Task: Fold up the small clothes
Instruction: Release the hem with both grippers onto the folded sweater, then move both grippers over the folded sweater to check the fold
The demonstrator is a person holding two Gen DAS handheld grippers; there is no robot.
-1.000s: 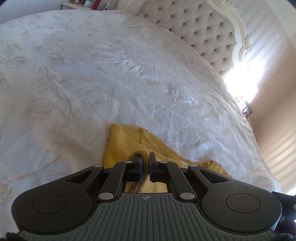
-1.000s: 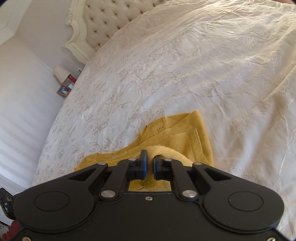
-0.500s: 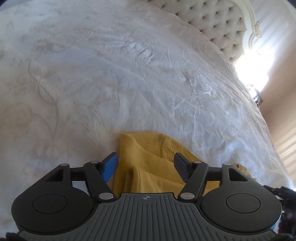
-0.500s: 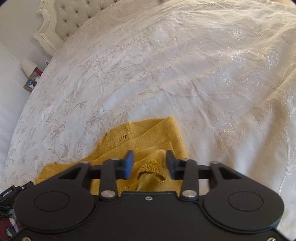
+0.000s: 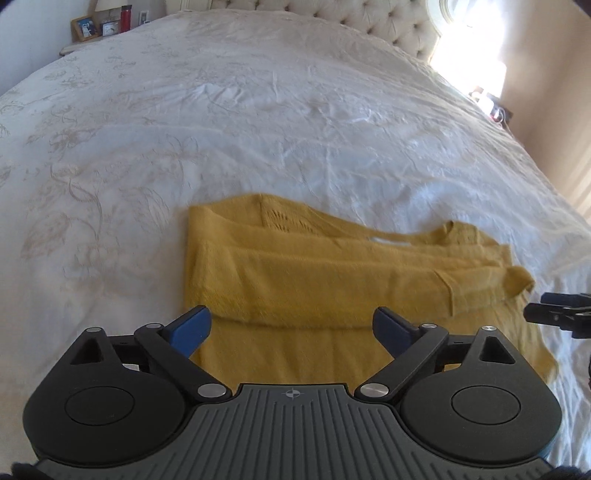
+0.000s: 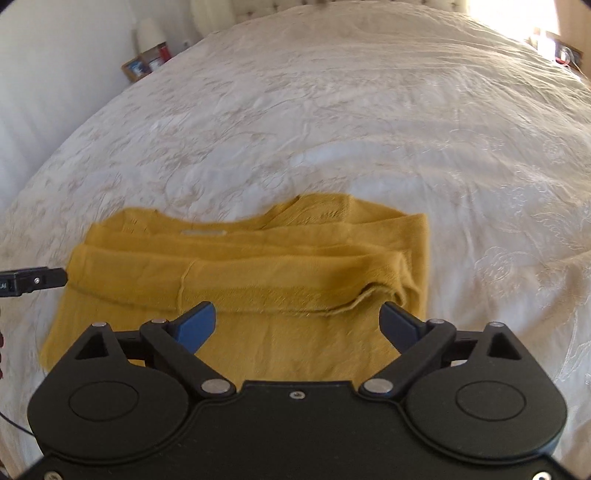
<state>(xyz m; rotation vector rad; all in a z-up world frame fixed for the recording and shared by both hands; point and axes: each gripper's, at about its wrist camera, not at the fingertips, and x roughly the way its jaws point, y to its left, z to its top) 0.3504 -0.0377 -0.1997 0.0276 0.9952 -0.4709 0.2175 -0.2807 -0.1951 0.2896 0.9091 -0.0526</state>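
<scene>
A mustard-yellow knit garment (image 5: 332,280) lies flat on the white bedspread (image 5: 258,129), with its sleeves folded across the body. It also shows in the right wrist view (image 6: 258,273). My left gripper (image 5: 291,326) is open and empty, raised just above the garment's near left part. My right gripper (image 6: 299,323) is open and empty above the near right part. The right gripper's tip shows at the right edge of the left wrist view (image 5: 554,314), and the left gripper's tip shows at the left edge of the right wrist view (image 6: 33,281).
The embroidered bedspread (image 6: 369,110) spreads wide around the garment. A tufted headboard (image 5: 388,22) stands at the far end. A nightstand with frames and a red bottle (image 5: 107,26) is at the far left. A bright window (image 5: 469,62) glares at the far right.
Both grippers were shut on folds of the garment, then opened and let go. Both have pulled back and up, so the whole folded garment now shows.
</scene>
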